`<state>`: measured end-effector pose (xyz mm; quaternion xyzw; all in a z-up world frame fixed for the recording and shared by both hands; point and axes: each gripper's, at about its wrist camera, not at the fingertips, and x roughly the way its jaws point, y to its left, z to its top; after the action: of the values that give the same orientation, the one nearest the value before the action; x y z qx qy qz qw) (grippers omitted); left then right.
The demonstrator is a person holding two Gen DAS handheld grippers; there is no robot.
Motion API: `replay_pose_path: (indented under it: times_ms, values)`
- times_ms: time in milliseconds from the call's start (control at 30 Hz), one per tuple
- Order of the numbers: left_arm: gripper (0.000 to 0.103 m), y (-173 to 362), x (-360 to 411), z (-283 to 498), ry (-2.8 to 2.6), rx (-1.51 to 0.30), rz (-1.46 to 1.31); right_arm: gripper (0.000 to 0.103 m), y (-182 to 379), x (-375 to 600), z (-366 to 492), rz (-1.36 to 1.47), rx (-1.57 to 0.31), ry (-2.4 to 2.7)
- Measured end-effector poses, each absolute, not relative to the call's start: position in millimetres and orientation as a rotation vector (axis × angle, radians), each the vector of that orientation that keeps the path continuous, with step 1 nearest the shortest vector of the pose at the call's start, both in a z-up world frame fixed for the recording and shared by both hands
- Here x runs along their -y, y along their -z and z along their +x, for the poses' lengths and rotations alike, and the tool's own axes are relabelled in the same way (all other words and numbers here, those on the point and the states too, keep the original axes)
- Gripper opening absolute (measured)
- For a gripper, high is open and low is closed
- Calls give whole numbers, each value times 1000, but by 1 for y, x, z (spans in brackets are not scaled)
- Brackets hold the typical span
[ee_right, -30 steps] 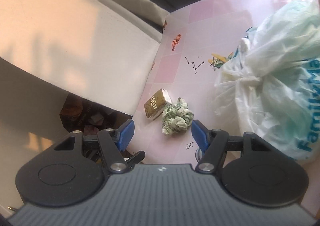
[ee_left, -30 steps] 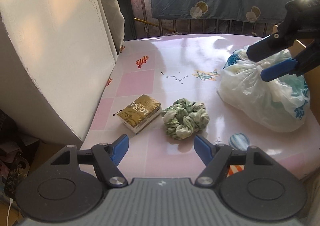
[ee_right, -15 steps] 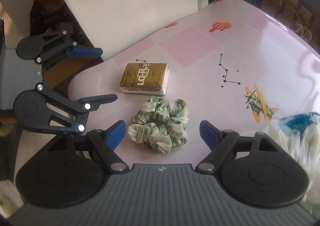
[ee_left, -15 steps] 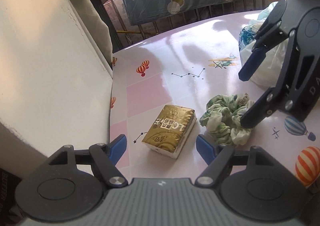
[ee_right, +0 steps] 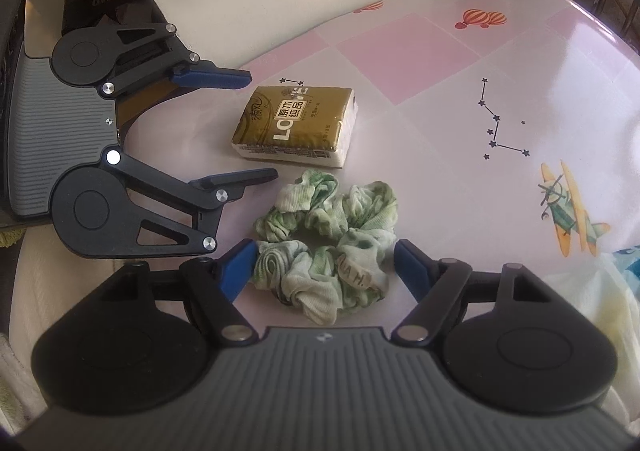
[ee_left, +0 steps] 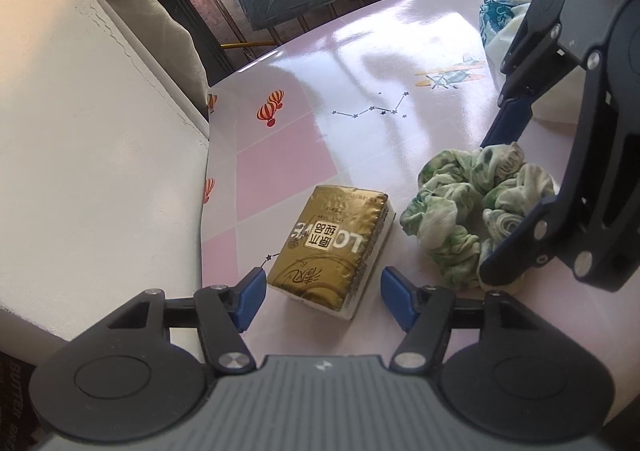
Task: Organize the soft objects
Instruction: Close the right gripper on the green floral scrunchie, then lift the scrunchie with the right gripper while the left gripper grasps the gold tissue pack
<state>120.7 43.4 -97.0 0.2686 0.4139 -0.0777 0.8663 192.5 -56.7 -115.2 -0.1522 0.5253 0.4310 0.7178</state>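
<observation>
On a glossy pink tabletop w/ balloon & plane prints, the left gripper sits spread wide w/ its blue pads either side of a gold foil-wrapped tissue pack, while the right gripper, also wide open, straddles a green-and-white tie-dye fabric scrunchie lying just beside the pack. Risk as I see it: the 2 tools are crowded close, so closing both at once could knock them together or nudge the pack sideways. The scrunchie is squashy & may bunch or slip out if pinched at its edge only, esp. on this slick surface.
</observation>
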Motion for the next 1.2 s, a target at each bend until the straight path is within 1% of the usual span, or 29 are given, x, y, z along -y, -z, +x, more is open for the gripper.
replay_pose_path:
  times_ms: [33,67,100,133,167,200,267,367,600,667,700,733,833,933,1000,1200]
  values:
    - [63,97,-43,120,163,-866,565,69,115,57,191,-335,-1159,-958]
    - [61,96,-43,120,164,-869,560,63,114,58,191,-330,-1158,-958]
    - [52,96,-43,120,163,-875,550,58,113,58,190,-323,-1158,-952]
    - [47,96,-43,120,148,-882,546,52,113,58,190,-316,-1160,-947]
    - [47,96,-44,120,145,-885,540,46,112,59,190,-308,-1164,-943]
    - [45,95,-43,120,141,-886,535,44,112,61,190,-299,-1169,-936]
    - [44,94,-43,117,134,-891,527,34,111,64,189,-290,-1171,-913]
    - [42,90,-42,111,137,-911,502,31,109,71,182,-284,-1184,-890]
    - [39,81,-49,93,191,-982,389,31,104,89,158,-269,-1213,-892]
    - [41,77,-51,88,193,-978,363,31,101,94,151,-265,-1213,-887]
    - [44,75,-53,87,190,-972,359,31,100,95,150,-260,-1215,-884]
    - [51,71,-54,85,183,-956,357,31,100,97,150,-251,-1219,-879]
    - [67,65,-55,86,178,-914,367,32,102,98,151,-235,-1223,-873]
    - [76,65,-54,96,172,-912,381,33,102,98,152,-232,-1223,-875]
    - [79,69,-54,106,178,-924,365,34,103,98,152,-233,-1222,-879]
    - [79,83,-58,137,188,-1013,261,34,103,99,153,-235,-1218,-889]
